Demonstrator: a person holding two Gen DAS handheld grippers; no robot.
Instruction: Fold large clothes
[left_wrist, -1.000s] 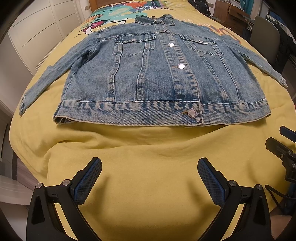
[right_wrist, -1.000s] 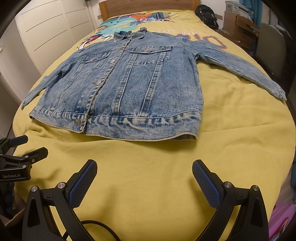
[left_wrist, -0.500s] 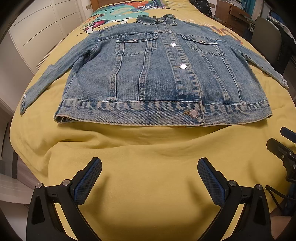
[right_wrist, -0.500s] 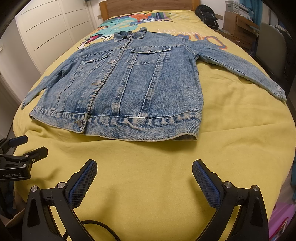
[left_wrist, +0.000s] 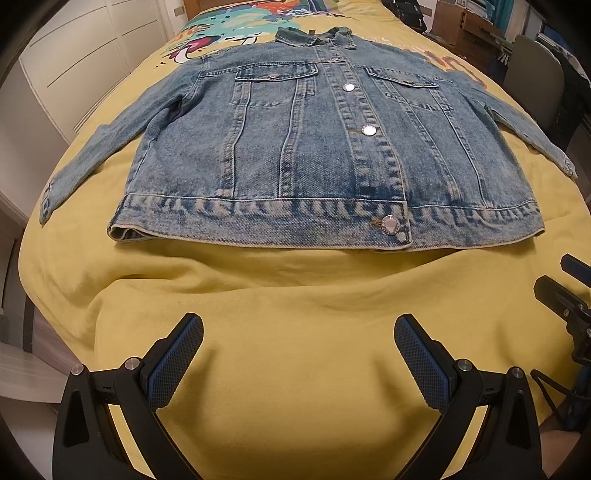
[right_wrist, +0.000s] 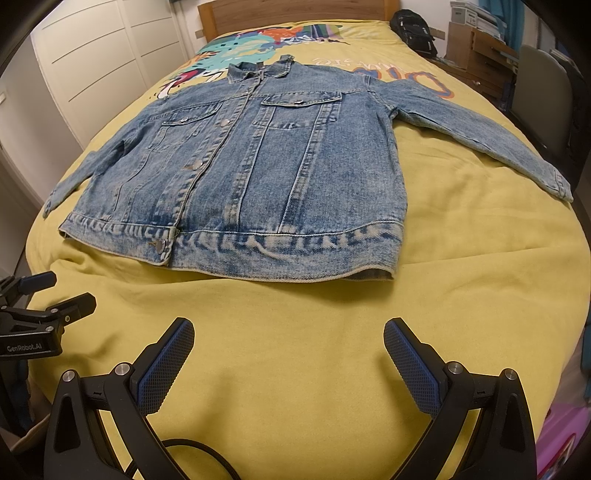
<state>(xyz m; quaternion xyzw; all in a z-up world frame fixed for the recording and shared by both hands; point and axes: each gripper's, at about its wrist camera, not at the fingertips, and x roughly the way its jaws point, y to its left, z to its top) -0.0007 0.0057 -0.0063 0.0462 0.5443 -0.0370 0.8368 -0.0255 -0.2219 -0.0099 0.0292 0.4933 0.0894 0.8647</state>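
A blue denim jacket (left_wrist: 314, 155) lies flat, buttoned, front up, on the yellow bed cover (left_wrist: 295, 350), collar far, hem near, both sleeves spread out to the sides. It also shows in the right wrist view (right_wrist: 258, 177). My left gripper (left_wrist: 298, 363) is open and empty, hovering over bare cover in front of the hem. My right gripper (right_wrist: 288, 363) is open and empty, likewise short of the hem, nearer the jacket's right half. Each gripper shows at the edge of the other's view: the right one (left_wrist: 569, 291), the left one (right_wrist: 40, 299).
White wardrobe doors (right_wrist: 103, 62) stand along the left of the bed. A wooden headboard (right_wrist: 295, 11), a black bag (right_wrist: 413, 29), a desk and a grey chair (right_wrist: 539, 96) are at the far right. The cover has a colourful print (right_wrist: 258, 48) near the collar.
The left wrist view has moved slightly forward, so the jacket sits a little lower and larger. The right gripper has barely moved. Both stay open.
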